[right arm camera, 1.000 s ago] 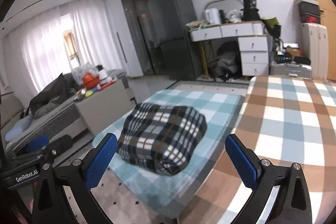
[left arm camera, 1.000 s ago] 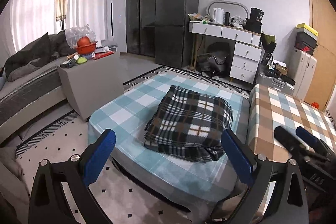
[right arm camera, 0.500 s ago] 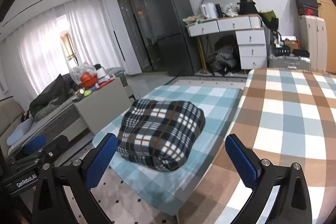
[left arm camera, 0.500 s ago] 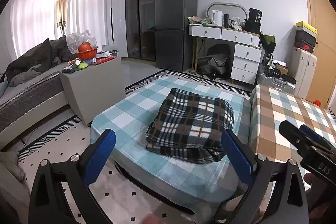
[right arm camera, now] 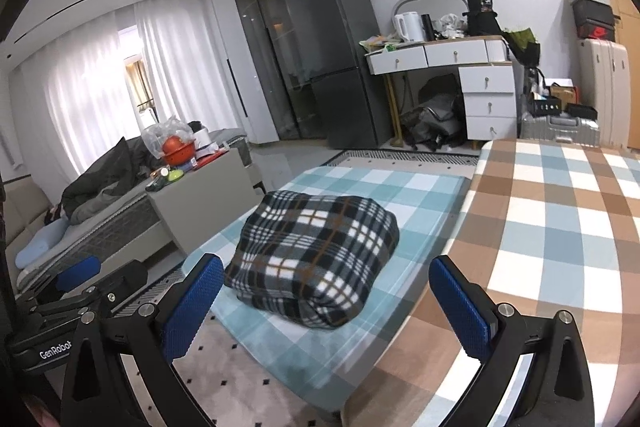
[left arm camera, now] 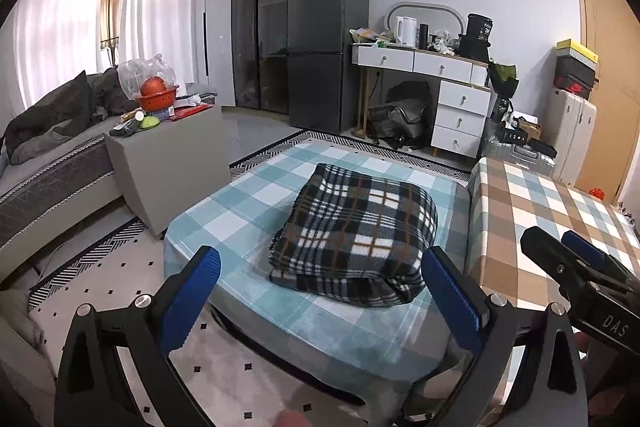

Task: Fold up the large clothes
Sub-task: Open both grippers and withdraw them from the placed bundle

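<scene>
Blanket (left arm camera: 356,235): plaid, folded into a thick square bundle, lying mid blue table (left arm camera: 240,203), at 12 o'clock from both grippers.
Left gripper (left arm camera: 320,291): fingers spread wide, holding nothing, clear of the cloth.
Right gripper (right arm camera: 326,299): fingers likewise apart and empty, with the brown table (right arm camera: 560,227) at 2 o'clock.
Progress: folding looks finished; at most a tidy-up remains.

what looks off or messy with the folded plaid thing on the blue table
Nothing stands out. The plaid blanket lies folded in a compact bundle on the blue checked table, wholly on the top, nothing hanging over. Both hand-held grippers, left and right, are open and clear of it.
</scene>
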The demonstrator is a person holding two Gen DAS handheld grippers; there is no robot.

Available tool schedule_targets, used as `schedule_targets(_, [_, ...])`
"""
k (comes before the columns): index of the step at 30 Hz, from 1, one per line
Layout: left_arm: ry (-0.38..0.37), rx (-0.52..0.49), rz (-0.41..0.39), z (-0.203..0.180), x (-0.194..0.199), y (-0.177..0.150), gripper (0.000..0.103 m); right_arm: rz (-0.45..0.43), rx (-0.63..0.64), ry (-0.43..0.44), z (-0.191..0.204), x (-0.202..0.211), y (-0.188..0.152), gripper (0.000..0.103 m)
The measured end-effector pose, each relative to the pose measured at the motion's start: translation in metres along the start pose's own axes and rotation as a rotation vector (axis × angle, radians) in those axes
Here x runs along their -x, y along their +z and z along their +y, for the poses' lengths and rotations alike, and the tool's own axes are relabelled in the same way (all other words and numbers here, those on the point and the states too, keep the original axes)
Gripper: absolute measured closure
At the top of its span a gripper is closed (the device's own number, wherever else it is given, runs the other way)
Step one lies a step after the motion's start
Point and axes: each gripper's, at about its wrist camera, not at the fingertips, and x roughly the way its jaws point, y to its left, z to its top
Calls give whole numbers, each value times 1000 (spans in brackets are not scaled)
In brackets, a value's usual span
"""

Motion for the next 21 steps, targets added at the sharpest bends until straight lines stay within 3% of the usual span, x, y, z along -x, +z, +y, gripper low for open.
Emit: schedule_targets(21, [0,-2,-17,1,2,0,5,-12,17,-2,3,2,1,0])
